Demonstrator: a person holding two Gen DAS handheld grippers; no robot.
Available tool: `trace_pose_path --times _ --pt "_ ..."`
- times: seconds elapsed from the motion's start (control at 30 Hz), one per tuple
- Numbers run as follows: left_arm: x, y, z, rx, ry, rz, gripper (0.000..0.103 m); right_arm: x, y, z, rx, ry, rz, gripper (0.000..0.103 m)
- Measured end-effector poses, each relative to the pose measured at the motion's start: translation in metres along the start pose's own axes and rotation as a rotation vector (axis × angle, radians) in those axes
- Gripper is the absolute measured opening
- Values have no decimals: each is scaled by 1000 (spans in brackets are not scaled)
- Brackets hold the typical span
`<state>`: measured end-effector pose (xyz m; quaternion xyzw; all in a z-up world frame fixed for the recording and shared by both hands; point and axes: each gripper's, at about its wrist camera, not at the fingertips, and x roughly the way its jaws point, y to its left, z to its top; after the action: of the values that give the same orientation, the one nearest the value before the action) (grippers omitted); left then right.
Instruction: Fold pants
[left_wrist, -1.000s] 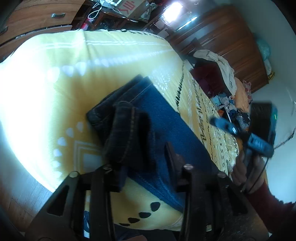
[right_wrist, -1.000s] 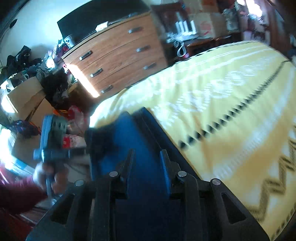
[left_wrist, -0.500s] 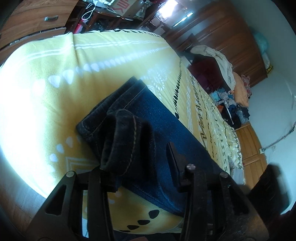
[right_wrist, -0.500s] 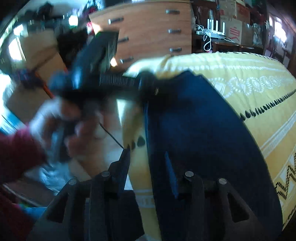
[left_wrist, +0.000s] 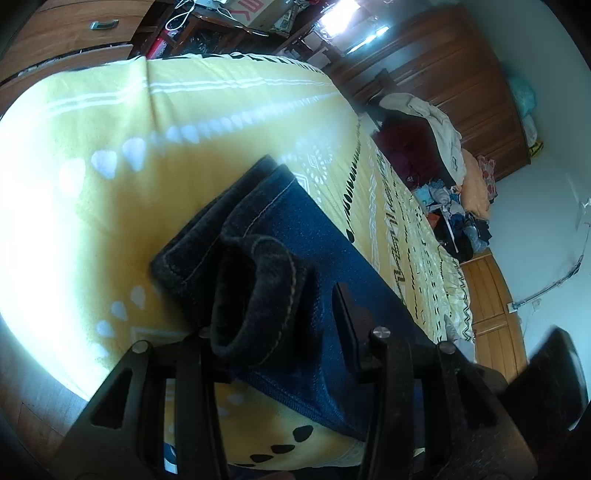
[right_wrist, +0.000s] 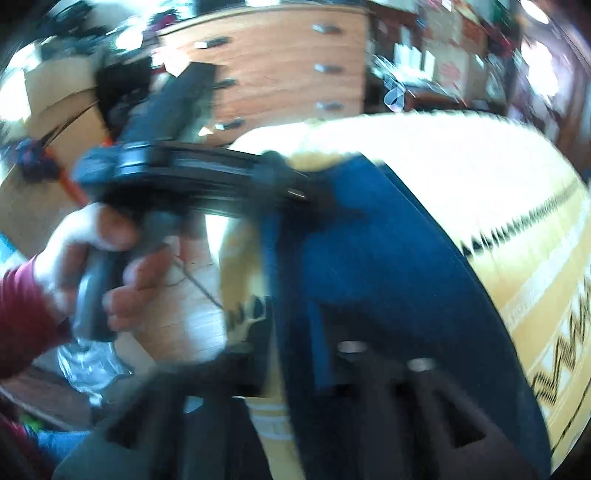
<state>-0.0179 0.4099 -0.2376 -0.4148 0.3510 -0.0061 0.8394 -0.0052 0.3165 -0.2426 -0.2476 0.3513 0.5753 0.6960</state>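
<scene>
Black-fingered, the left hand-held gripper (left_wrist: 280, 317) clenched a rolled denim cuff of the pants (left_wrist: 314, 266), which lay folded on the yellow patterned bed (left_wrist: 110, 122). Blurred, the right hand-held gripper (right_wrist: 291, 336) had just been opening, straddling the pants' edge unpinched. Wooden drawers (right_wrist: 280, 62) stood behind.

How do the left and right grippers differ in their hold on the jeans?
The left gripper has a rolled hem of the jeans between its fingers; the right gripper has just been opening, the jeans' side edge between its fingers. The left gripper's view is sharp, the right's blurred. Both point down at the bedspread.
</scene>
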Motion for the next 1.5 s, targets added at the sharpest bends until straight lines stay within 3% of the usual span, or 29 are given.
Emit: trace_pose_path --times 0.03,0.07,0.1,0.13,0.23,0.33,0.4,0.53,0.6,0.63,0.67,0.73,0.87,1.0,1.1,1.17,1.3,1.43,1.5 --pt "0 -1 0 1 0 -1 41 -2 5 4 -20 -23 -5 67" --pt "0 -1 1 1 0 -3 42 -1 12 4 -46 -43 -10 65" --pt "0 -1 2 -2 0 -4 42 7 16 3 -58 -33 -29 60" --pt "0 -1 2 -5 -1 -5 41 19 17 3 -62 -11 -48 41" --pt "-1 -2 2 -4 -1 -4 42 35 12 0 -23 18 -78 28" --pt "-1 -1 1 -3 3 -2 43 23 1 2 36 -20 -61 4" --pt "-3 1 0 -13 9 -2 46 17 -11 4 85 -40 -53 4" --pt "-19 5 -8 -48 3 -20 67 -3 -25 13 126 -82 -19 4" --pt "-33 6 -15 -64 -12 0 70 -5 -28 18 118 -84 -16 4" --pt "-38 7 -18 -76 -11 14 81 -6 -28 18 116 -83 -11 4" --pt "-46 8 -23 -92 -15 45 84 -6 -27 19 113 -83 -11 4" --pt "-58 9 -31 -111 -24 55 84 -7 -26 19 112 -85 -6 4" --pt "-54 -8 -36 -99 56 -55 83 -13 -21 19 99 -94 -7 4" --pt "-33 -17 -13 -151 53 -125 78 -23 -13 17 72 -111 -15 4" --pt "-17 -19 1 -159 62 -49 76 -29 -6 15 53 -119 -22 4" --pt "-9 -15 3 -164 63 -6 67 -31 -2 13 52 -123 -18 4" --pt "-7 -13 10 -178 7 67 10 -32 2 9 59 -123 -5 4" --pt "13 -48 45 -85 5 -5 4 -40 -7 13 75 -145 -12 4" --pt "6 -76 69 -31 -51 -117 3 -54 -18 21 91 -182 -49 4"
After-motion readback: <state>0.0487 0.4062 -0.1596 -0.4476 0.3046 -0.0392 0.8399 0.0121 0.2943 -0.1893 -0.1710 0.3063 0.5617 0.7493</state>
